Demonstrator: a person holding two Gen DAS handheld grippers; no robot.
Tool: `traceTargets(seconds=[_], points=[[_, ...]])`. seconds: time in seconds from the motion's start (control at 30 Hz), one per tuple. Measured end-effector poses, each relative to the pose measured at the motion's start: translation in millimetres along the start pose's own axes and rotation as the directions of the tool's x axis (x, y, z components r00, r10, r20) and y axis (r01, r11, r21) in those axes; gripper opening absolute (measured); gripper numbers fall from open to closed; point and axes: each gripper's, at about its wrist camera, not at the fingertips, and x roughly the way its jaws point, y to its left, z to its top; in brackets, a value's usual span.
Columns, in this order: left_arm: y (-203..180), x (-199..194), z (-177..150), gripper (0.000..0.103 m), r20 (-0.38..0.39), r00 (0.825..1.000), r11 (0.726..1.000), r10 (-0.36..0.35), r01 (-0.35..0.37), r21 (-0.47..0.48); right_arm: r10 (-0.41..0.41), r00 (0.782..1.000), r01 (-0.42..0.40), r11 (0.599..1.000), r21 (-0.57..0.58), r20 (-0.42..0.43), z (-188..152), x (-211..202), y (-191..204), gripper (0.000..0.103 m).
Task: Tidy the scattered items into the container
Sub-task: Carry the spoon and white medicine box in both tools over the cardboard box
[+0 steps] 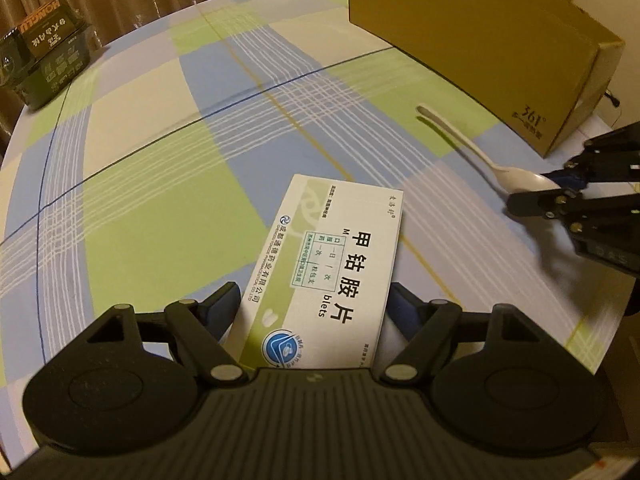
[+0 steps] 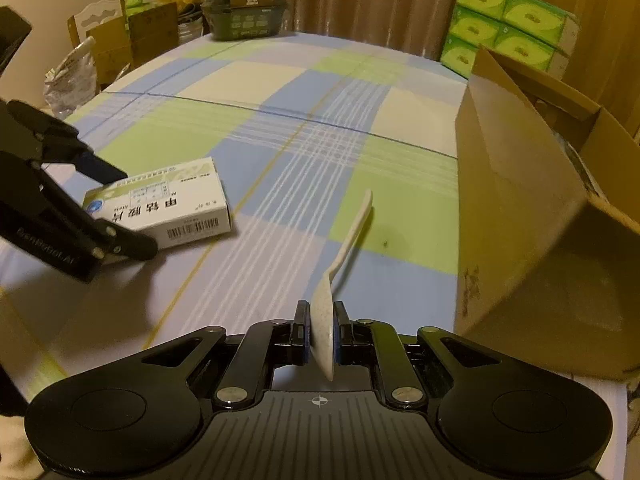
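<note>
A white and green medicine box (image 1: pixel 320 264) lies on the checked tablecloth between the fingers of my left gripper (image 1: pixel 314 304), whose pads sit against both of its long sides. The right wrist view shows that box (image 2: pixel 176 208) at the left with the left gripper (image 2: pixel 132 212) clamped across it. My right gripper (image 2: pixel 322 320) is shut on the bowl of a white plastic spoon (image 2: pixel 344 248), the handle pointing forward and raised off the cloth. In the left wrist view the spoon (image 1: pixel 472 148) and right gripper (image 1: pixel 540 192) are at the right. An open cardboard box (image 2: pixel 512 200) stands just right of the spoon.
The cardboard box (image 1: pixel 480 48) has a raised flap facing the table. A dark packaged box (image 2: pixel 244 8) sits at the far edge of the table, and green tissue packs (image 2: pixel 508 36) are stacked behind the cardboard box. Cartons and a bag (image 2: pixel 72 76) stand beyond the left edge.
</note>
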Motion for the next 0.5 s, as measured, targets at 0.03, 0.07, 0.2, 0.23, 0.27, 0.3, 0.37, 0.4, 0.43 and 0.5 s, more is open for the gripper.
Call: traceTargets(seconds=[0.03,0.07,0.2,0.23,0.27,0.3,0.37,0.4,0.43,0.5], points=[[-1.0,1.0,1.6,0.076,-0.006,1.000,1.000,0.001,-0.001,0.007,0.000,1.000,0.000,1.000,0.003,0.000,-1.7,-2.0,0.1,0.007],[-1.4,2.0,2.9,0.076,-0.009,1.000,1.000,0.001,-0.001,0.012,0.001,1.000,-0.001,1.000,0.009,0.000,-2.9,-4.0,0.3,0.007],[0.5,6.7,6.2,0.076,-0.013,1.000,1.000,0.000,0.000,0.021,0.004,1.000,-0.004,1.000,0.013,0.003,-5.5,-9.1,1.2,0.007],[0.6,7.3,6.9,0.076,-0.012,1.000,1.000,-0.001,0.001,0.023,0.005,1.000,-0.005,1.000,0.012,0.005,-5.4,-9.9,1.2,0.007],[0.4,8.1,7.8,0.076,-0.011,1.000,1.000,-0.001,0.002,0.029,0.005,1.000,-0.005,1.000,0.012,0.006,-4.9,-10.3,1.3,0.007],[-0.1,9.2,8.7,0.076,-0.011,1.000,0.999,0.000,0.001,0.038,0.006,1.000,-0.006,1.000,0.013,0.007,-4.4,-10.4,1.3,0.007],[-1.1,10.8,10.3,0.076,-0.008,1.000,0.999,0.002,-0.002,0.054,0.004,1.000,-0.004,1.000,0.014,0.009,-3.7,-10.6,1.2,0.007],[-1.5,11.3,11.2,0.076,-0.004,1.000,0.998,0.003,-0.003,0.061,0.004,1.000,-0.004,1.000,0.014,0.010,-3.5,-11.0,1.3,0.007],[-1.9,11.8,12.1,0.077,0.000,1.000,0.998,0.005,-0.005,0.070,0.003,1.000,-0.004,1.000,0.015,0.010,-3.4,-11.6,1.2,0.007],[-3.3,11.9,14.9,0.080,0.013,1.000,0.995,0.008,-0.009,0.095,0.002,1.000,-0.002,1.000,0.016,0.011,-3.3,-12.0,0.9,0.007]])
